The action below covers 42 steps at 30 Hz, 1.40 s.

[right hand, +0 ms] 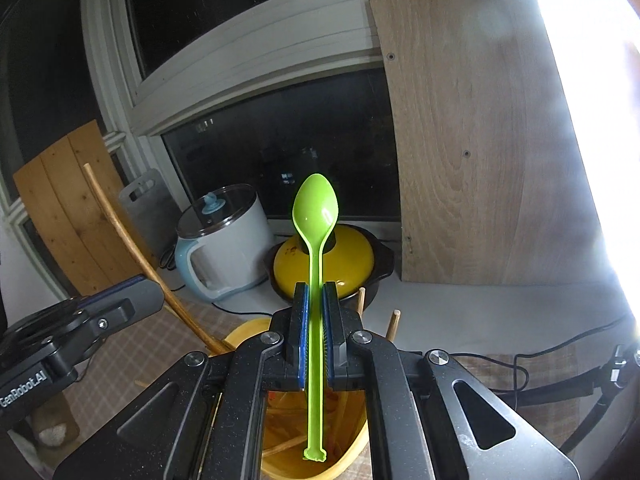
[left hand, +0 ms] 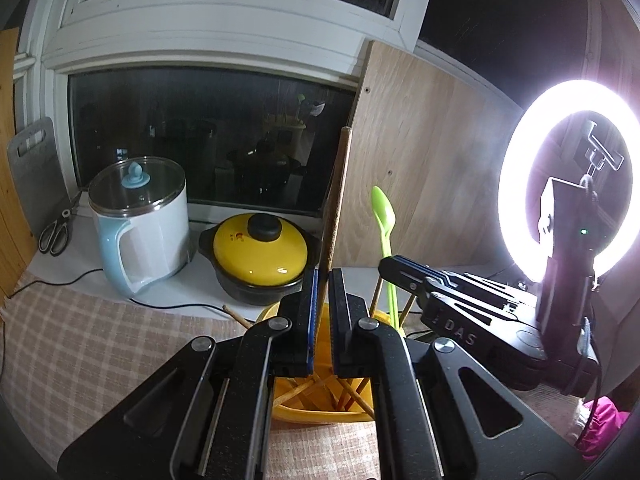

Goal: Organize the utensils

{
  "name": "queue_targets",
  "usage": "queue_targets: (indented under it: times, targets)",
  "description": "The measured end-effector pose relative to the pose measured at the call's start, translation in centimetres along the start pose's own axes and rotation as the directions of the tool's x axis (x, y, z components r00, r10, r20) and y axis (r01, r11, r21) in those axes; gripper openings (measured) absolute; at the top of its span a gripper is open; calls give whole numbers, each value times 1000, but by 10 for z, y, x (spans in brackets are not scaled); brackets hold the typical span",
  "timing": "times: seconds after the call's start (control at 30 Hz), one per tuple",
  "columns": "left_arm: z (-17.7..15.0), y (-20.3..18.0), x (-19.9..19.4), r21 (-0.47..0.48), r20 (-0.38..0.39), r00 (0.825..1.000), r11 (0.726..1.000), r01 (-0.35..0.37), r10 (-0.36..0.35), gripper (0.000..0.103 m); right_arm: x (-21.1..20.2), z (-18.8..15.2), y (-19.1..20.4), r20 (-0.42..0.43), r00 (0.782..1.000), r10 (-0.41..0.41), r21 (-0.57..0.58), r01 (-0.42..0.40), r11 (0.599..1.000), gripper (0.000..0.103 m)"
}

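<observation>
Green plastic spoon (right hand: 315, 216): light, stiff, slick; right claw (right hand: 315, 332) clenched mid-handle; left claw (left hand: 323, 312) pinching long wooden stick (left hand: 338, 200) over yellow holder (right hand: 240, 336).

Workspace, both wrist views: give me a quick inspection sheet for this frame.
Surface: checked tablecloth in front, white counter behind.
Job's things: yellow holder with wooden sticks; green spoon upright above it; long wooden utensil upright.
Clutter: electric kettle, yellow-lidded pot, scissors, grey cutting board.
Grippers: left gripper shut on the wooden utensil; right gripper shut on the spoon handle.
Cables: black cable from the kettle across the cloth.
Surroundings: dark window, wooden panel, ring light.
</observation>
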<state>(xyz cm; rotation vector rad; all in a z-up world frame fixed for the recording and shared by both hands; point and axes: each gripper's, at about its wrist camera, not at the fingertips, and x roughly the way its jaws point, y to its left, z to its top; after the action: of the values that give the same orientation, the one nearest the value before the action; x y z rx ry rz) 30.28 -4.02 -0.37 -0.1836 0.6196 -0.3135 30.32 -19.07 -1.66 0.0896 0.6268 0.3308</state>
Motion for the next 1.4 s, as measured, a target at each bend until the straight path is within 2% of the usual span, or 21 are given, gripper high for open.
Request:
queue_targets:
  times: [0.3, 0.8, 1.0, 1.4]
  targets:
    - [-12, 1, 7, -16, -37, 999, 1000, 10, -11, 3, 16, -7, -4, -20, 1000, 12, 7, -12, 1000, 5]
    - [-22, 2, 5, -14, -53, 999, 1000, 1, -2, 3, 11, -21, -5, -53, 997, 59, 22, -58, 998, 6]
    - [-24, 1, 6, -12, -65, 998, 1000, -1, 1, 3, 11, -27, -8, -85, 995, 54, 34, -51, 998, 6]
    - [-31, 3, -5, -13, -63, 998, 1000, -13, 12, 3, -3, -34, -12, -93, 994, 62, 55, -57, 997, 7]
